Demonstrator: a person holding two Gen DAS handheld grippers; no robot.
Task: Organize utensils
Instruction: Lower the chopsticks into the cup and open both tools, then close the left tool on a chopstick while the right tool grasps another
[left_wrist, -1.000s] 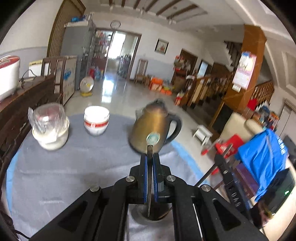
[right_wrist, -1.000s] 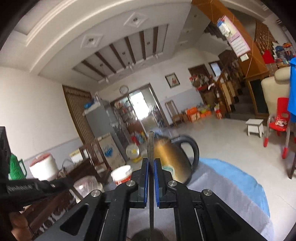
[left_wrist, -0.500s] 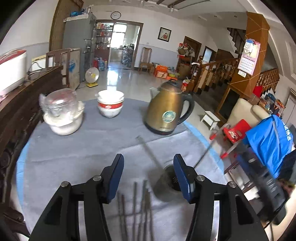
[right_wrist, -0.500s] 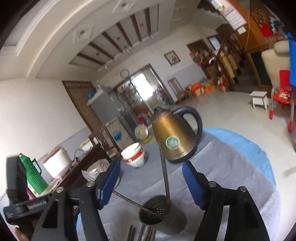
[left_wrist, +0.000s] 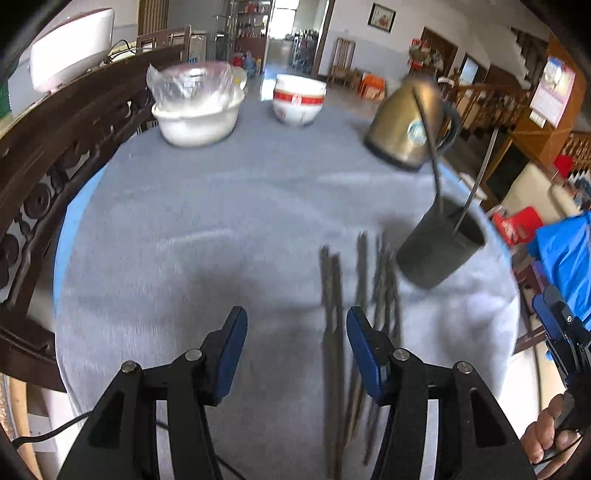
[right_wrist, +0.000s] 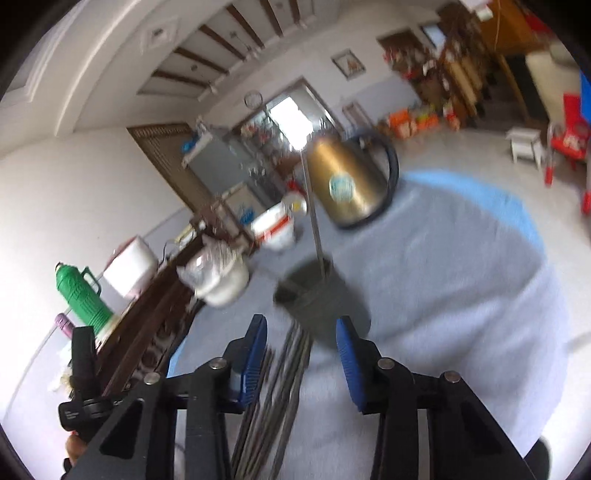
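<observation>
A dark metal utensil cup (left_wrist: 441, 251) stands on the grey cloth at the right, with two thin metal sticks (left_wrist: 430, 147) leaning in it. Several more metal sticks (left_wrist: 364, 295) lie side by side on the cloth in front of the cup. My left gripper (left_wrist: 295, 347) is open and empty, low over the cloth just left of the loose sticks. My right gripper (right_wrist: 301, 354) is open and empty above the loose sticks (right_wrist: 280, 376), with the cup (right_wrist: 317, 299) just beyond it.
A gold kettle (left_wrist: 410, 125) stands behind the cup. A red-banded bowl (left_wrist: 299, 99) and a plastic-covered white bowl (left_wrist: 197, 107) sit at the far side of the round table (left_wrist: 166, 206). A dark wooden sideboard (left_wrist: 48, 147) runs along the left.
Both grippers were shut on a stick over the cup one second ago. They opened, the sticks stayed in the cup, and both grippers drew back toward the loose sticks.
</observation>
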